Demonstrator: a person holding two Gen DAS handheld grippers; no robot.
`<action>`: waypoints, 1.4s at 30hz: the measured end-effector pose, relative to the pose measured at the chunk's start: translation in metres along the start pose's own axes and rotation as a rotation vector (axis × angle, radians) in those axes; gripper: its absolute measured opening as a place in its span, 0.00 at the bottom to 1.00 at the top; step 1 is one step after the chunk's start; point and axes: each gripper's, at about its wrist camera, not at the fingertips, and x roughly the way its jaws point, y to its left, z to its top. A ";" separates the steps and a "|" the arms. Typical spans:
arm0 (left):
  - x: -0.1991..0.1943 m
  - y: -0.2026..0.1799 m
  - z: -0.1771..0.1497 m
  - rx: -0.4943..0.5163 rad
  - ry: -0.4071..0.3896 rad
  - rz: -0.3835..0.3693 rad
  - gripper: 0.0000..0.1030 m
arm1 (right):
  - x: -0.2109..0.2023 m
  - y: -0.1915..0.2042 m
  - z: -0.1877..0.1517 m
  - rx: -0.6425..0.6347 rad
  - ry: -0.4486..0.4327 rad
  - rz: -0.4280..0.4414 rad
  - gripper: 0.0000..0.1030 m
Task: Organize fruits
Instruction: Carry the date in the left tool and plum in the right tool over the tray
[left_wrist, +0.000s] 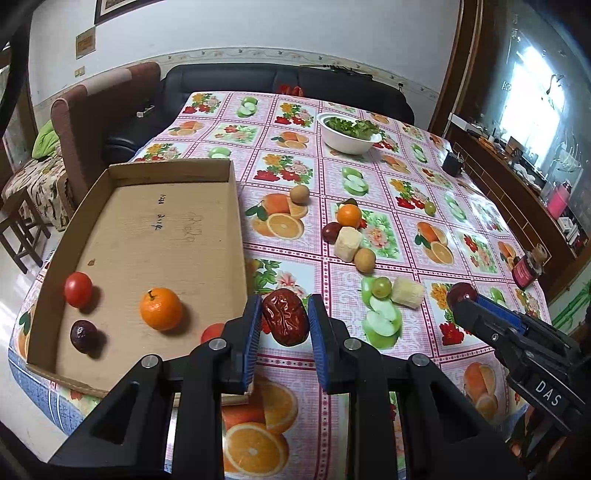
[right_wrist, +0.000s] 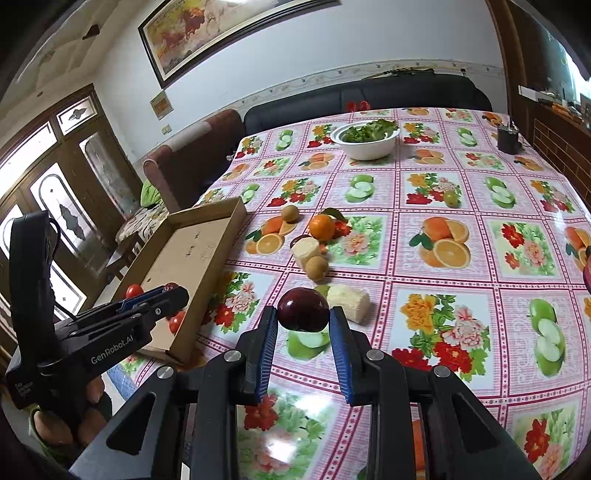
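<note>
While spread across the bench (left_wrist: 369, 122), covered by a pink checked cloth printed with fruit and flowers. Near its left edge: cardboard tray (left_wrist: 110, 192), shallow, brown, pen marks on the floor, holding a mandarin (left_wrist: 161, 308), glossy orange with a stem stub, a red tomato (left_wrist: 78, 289), a dark wrinkled plum-like fruit (left_wrist: 83, 335), and a second tomato (left_wrist: 212, 332) half hidden behind a finger. Toward the far edge: white bowl (left_wrist: 347, 138) of green leaves. Mid-bench, clustered and touching: another mandarin (left_wrist: 349, 215), pale peeled chunk (left_wrist: 347, 243), dark red fruit (left_wrist: 331, 232), tan round fruit (left_wrist: 365, 260); a similar tan one (left_wrist: 299, 194) just apart. Nearer: second pale chunk (left_wrist: 407, 292) beside a green grape (left_wrist: 381, 287). Left gripper (left_wrist: 284, 325) clamped on a red date (left_wrist: 285, 316), wrinkled, shiny, oblong, lifted just beside the tray's right wall. Right gripper (right_wrist: 303, 328) closed on a dark plum (right_wrist: 303, 309), smooth, maroon, round, above the bench.
</note>
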 end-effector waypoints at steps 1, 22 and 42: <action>0.000 0.001 0.000 -0.001 -0.001 0.002 0.22 | 0.000 0.001 0.000 -0.002 0.001 0.001 0.28; -0.007 0.041 0.009 -0.065 -0.022 0.049 0.22 | 0.027 0.039 0.008 -0.062 0.049 0.067 0.28; 0.000 0.116 0.021 -0.185 -0.017 0.163 0.22 | 0.065 0.083 0.018 -0.135 0.096 0.152 0.28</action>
